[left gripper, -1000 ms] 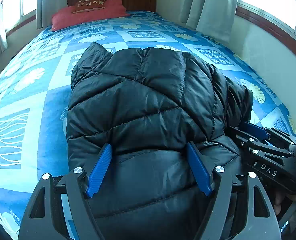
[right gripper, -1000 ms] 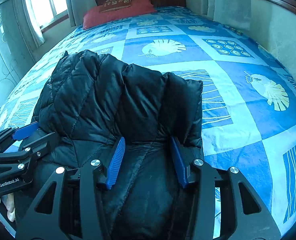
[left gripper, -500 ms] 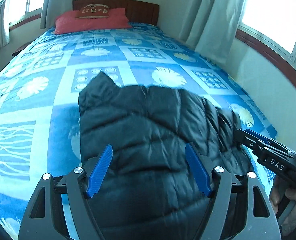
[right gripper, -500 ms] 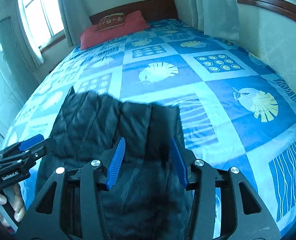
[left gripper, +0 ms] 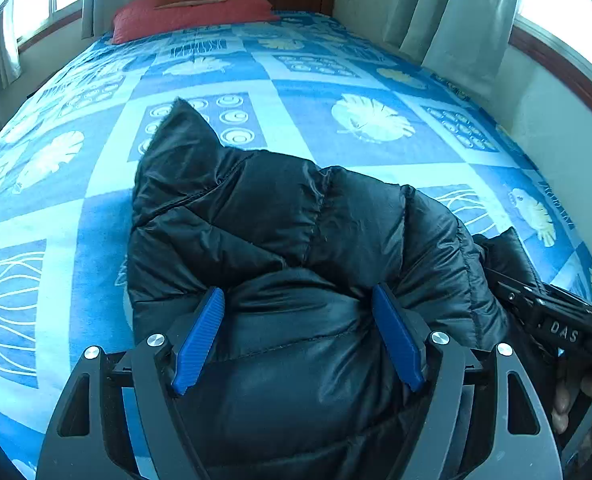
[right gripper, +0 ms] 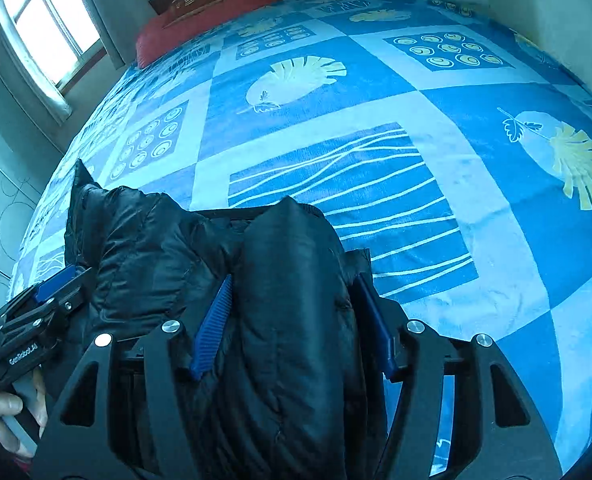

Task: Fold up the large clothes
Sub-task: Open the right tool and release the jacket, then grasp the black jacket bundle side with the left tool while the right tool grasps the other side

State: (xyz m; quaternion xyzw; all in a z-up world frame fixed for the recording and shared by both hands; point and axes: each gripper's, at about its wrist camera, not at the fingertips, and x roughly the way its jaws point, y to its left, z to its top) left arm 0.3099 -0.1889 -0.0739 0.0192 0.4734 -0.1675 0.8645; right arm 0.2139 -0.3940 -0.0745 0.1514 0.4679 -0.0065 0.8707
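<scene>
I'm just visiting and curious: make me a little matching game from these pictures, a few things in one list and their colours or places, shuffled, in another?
Things:
1. puffer jacket
2. pillow
3. bedspread
4. pads of the left hand-held gripper

Descriptions:
A. red, at the headboard
B. blue ribbed strips
C. black and quilted, bunched at the bed's near end
D. blue-and-white patchwork with leaf and wave patterns

Pairs: 1-C, 2-A, 3-D, 4-B

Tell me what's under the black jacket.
The jacket lies on the blue patterned bedspread, which shows all around it. Whatever sits directly beneath the jacket is covered.
</scene>
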